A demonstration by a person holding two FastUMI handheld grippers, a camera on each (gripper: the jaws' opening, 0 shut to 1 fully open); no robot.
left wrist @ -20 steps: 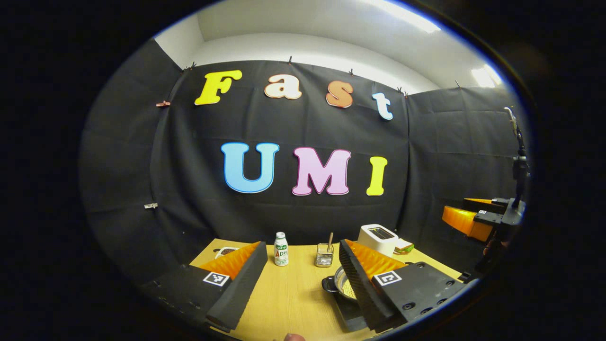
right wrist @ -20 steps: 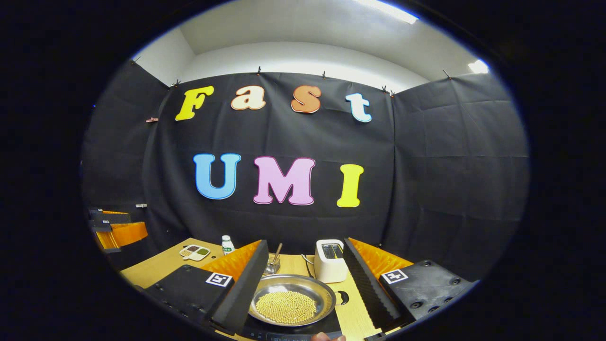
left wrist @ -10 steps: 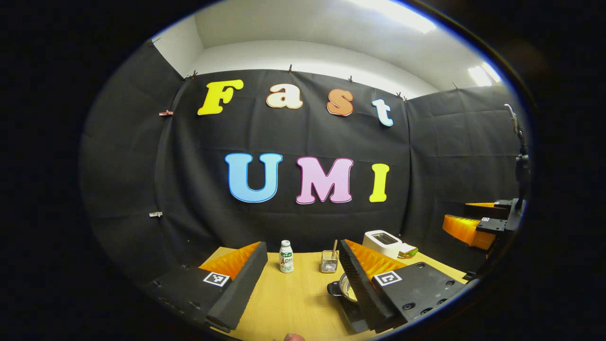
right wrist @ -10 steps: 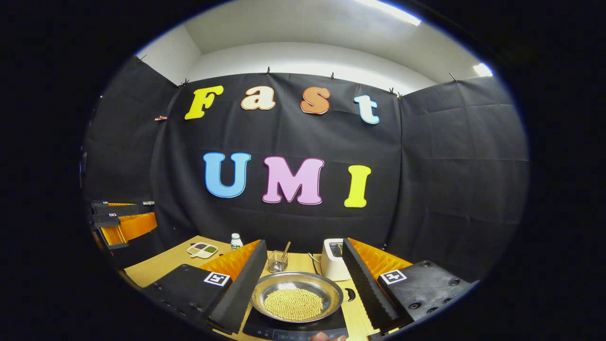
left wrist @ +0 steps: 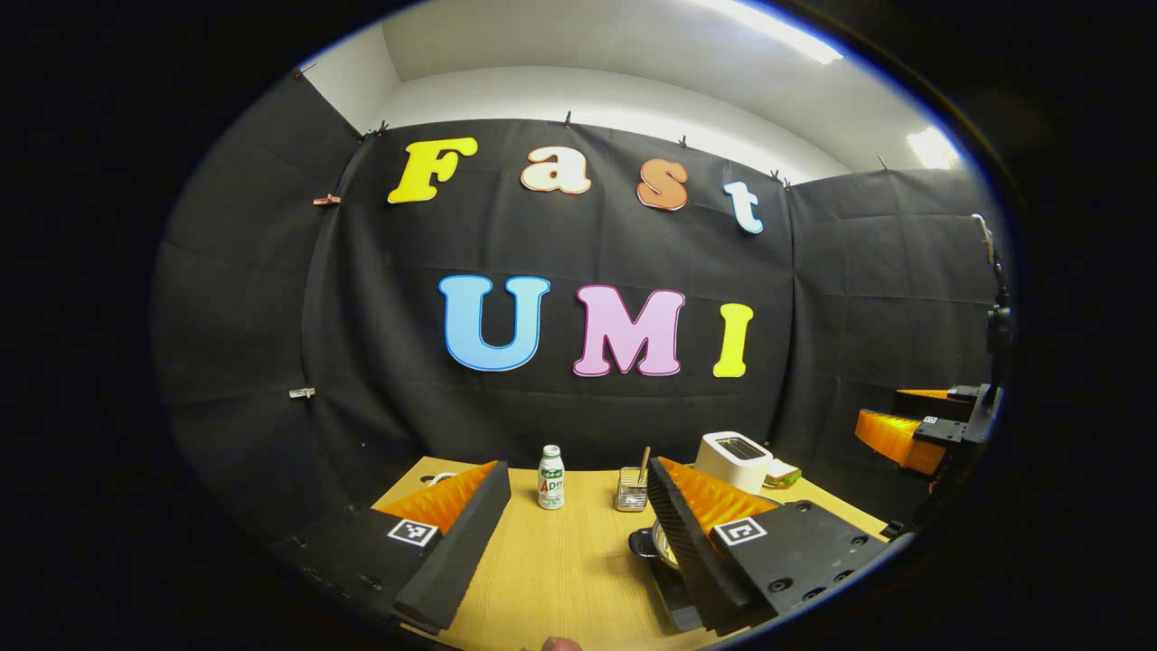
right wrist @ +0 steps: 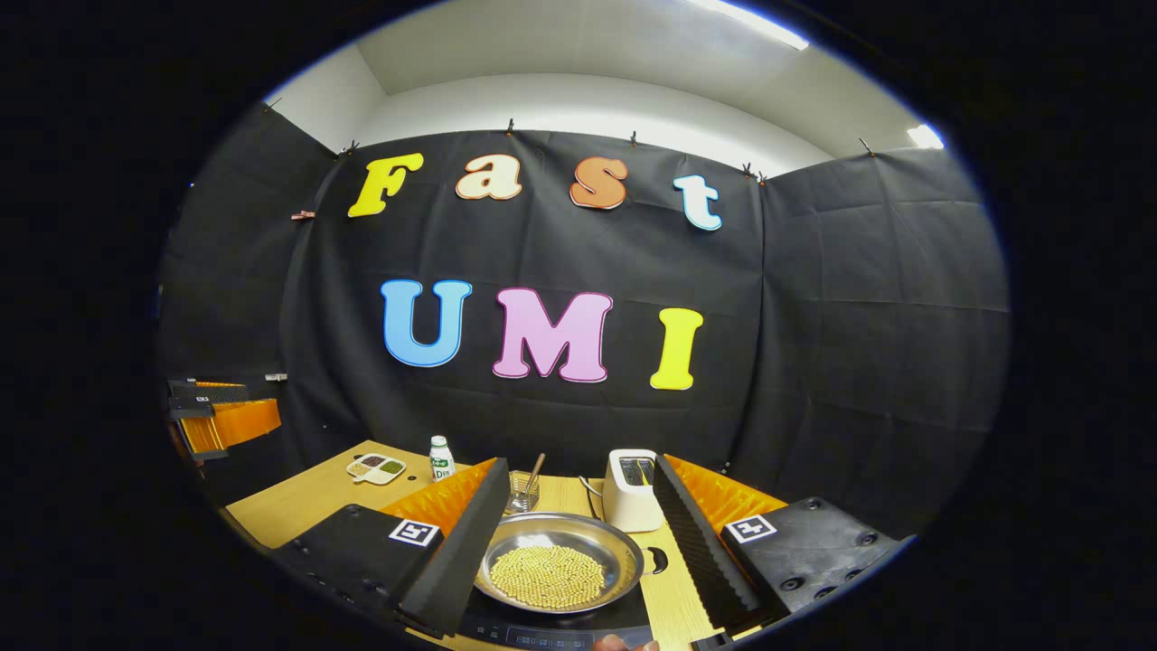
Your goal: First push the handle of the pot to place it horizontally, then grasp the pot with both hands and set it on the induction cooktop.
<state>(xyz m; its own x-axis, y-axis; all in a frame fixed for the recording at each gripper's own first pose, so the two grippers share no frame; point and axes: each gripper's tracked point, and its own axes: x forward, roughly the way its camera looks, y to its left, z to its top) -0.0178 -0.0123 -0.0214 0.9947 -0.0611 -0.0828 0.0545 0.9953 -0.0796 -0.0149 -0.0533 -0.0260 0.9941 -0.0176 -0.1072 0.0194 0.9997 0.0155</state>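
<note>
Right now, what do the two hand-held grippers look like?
The left hand-held gripper and right hand-held gripper match: two long wedge fingers with ribbed inner faces, each on a black block carrying a square black-and-white tag and round screw holes.

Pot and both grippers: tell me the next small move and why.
Probably none on the pot: it already sits on the induction cooktop, beans inside. Both the left gripper and right gripper are open and raised, so I'd just ease them back.
</note>
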